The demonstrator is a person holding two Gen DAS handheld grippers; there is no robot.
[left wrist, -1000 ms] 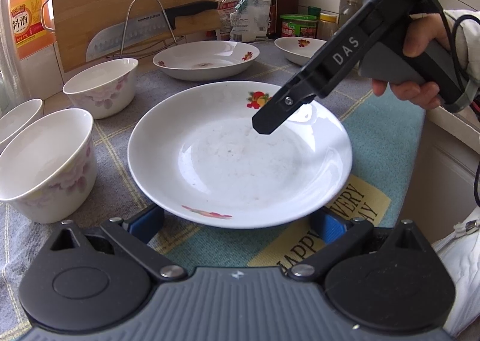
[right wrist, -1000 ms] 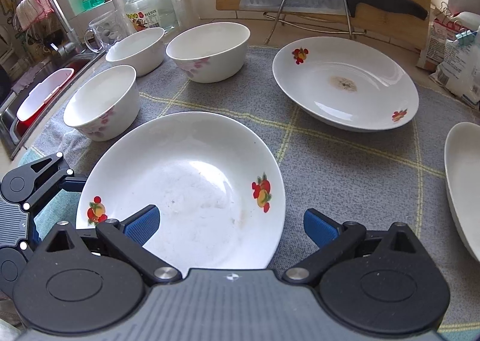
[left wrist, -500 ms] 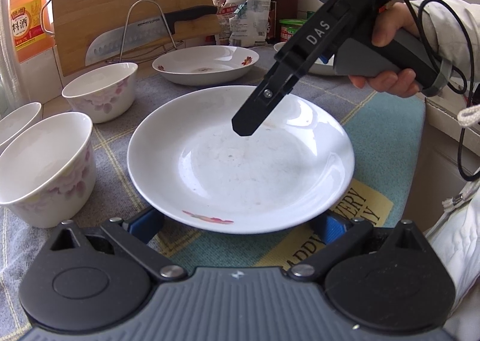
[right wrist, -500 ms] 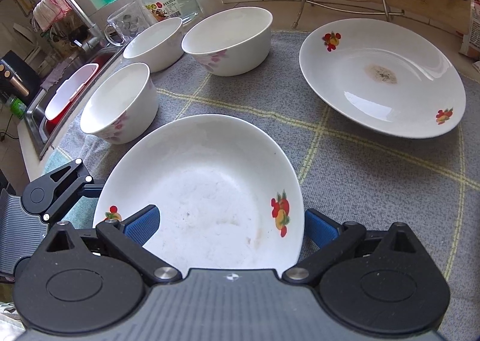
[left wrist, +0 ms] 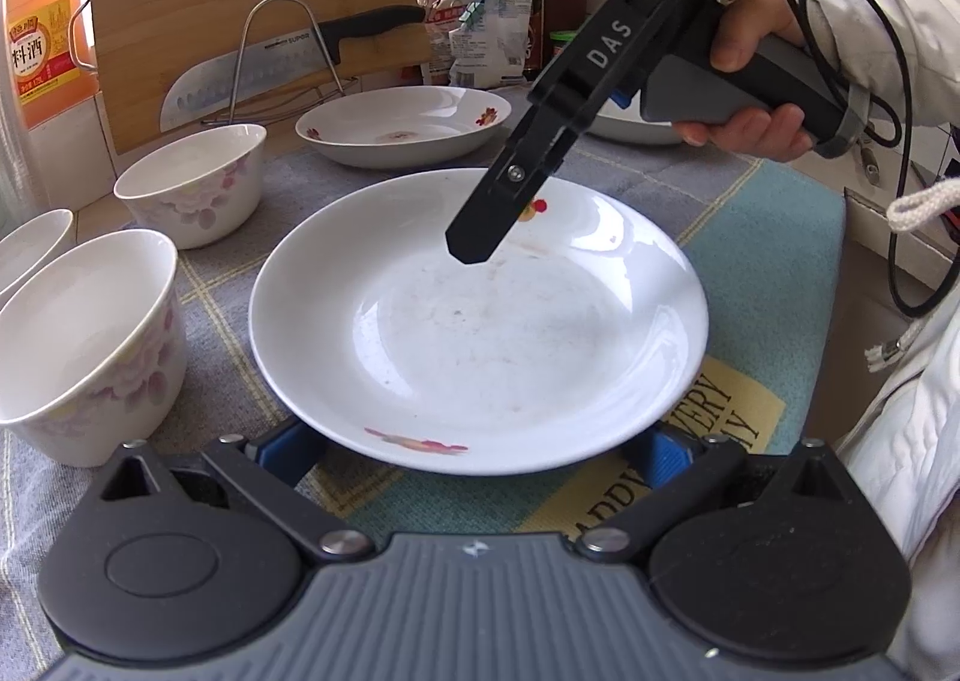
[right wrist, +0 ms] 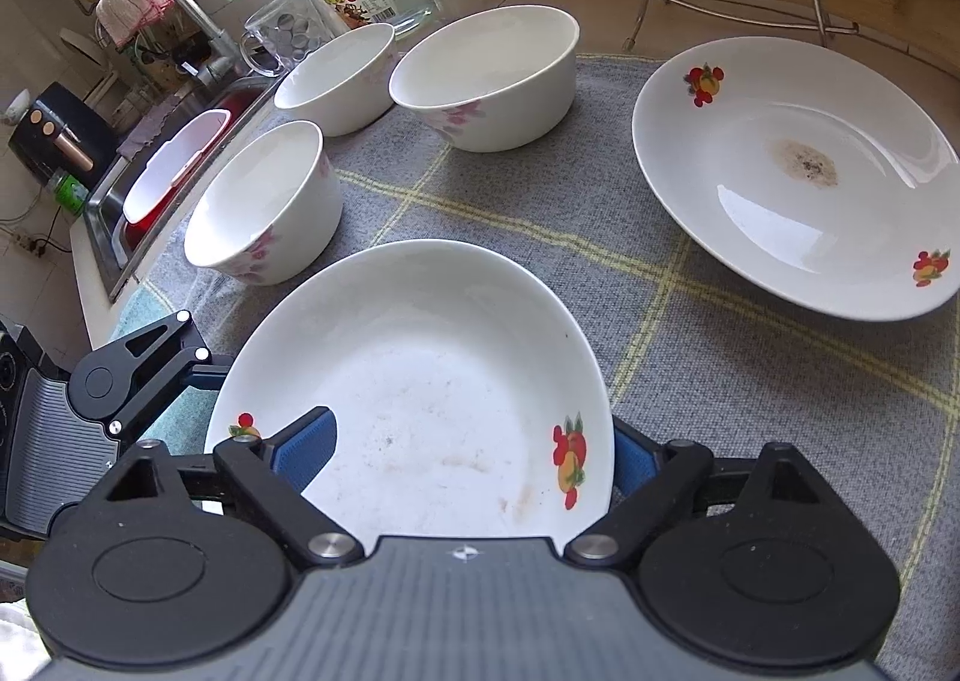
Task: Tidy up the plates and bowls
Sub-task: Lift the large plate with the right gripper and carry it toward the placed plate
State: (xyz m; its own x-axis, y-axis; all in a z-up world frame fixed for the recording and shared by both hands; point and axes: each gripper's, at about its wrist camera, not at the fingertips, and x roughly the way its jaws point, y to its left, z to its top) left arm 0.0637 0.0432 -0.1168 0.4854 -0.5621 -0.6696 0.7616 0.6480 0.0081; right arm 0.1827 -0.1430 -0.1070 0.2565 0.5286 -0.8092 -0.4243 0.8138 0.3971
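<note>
**Right wrist view: jaws closing over the near plate's rim**

The right gripper is tipping steeper and edging in over the near plate, which a second ago sat further ahead of it. Its jaws are closing, one blue pad inside the dish and one outside the rim, not yet pressing. I judge a lift for stacking on the far plate. The left gripper is waiting released, straddling the plate's opposite edge on the table.
</note>
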